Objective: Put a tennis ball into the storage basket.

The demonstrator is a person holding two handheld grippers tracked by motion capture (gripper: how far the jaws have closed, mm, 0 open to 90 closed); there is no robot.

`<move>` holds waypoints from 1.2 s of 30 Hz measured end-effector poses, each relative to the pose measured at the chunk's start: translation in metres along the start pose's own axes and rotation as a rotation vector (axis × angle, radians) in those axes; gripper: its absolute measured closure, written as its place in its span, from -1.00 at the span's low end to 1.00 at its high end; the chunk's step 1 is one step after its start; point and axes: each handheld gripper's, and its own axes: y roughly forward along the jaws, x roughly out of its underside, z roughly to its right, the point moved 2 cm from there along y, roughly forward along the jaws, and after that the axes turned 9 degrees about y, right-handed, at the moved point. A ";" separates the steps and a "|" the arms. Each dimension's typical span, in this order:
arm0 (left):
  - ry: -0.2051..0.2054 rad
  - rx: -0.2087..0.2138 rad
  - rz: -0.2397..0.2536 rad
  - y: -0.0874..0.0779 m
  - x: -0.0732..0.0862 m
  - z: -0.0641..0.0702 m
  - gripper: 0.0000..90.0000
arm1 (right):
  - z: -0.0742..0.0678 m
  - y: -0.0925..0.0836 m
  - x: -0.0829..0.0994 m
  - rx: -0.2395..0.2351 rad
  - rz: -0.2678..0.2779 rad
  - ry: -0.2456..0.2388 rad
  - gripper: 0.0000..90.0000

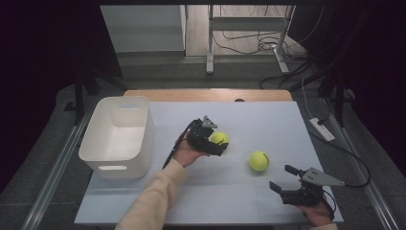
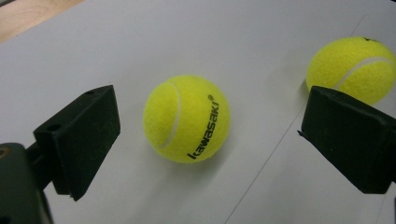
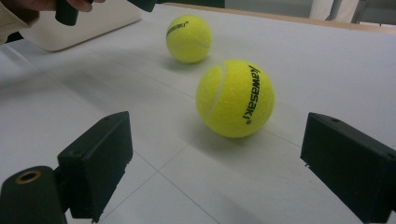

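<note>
1. Yellow felt marked both tennis balls in the high view. The left gripper (image 1: pixel 216 143) hovered at the nearer-to-bin ball (image 1: pixel 219 138), right of the white plastic bin (image 1: pixel 118 136); the second ball (image 1: pixel 259 161) lay farther right of the bin, the right gripper (image 1: pixel 283 182) just beyond it.
2. In the left gripper view, its jaws stood wide apart, empty, and the "kawasaki" ball (image 2: pixel 186 118) sat straight ahead between them, untouched.
3. In the right gripper view, jaws gaped wide, holding nothing; its "kawasaki" ball (image 3: pixel 235 98) lay ahead, slightly right of centre.

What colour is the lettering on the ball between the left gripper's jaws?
Black, on the yellow-green tennis ball; clearest in the left gripper view.
</note>
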 end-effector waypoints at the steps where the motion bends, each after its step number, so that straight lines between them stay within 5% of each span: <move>1: 0.001 0.002 -0.004 0.003 0.000 0.000 -0.88 | 0.000 0.000 0.000 0.000 -0.002 0.000 -0.80; 36: -0.025 0.006 -0.101 0.047 0.004 -0.011 -0.88 | 0.002 0.000 0.001 -0.002 -0.005 0.003 -0.80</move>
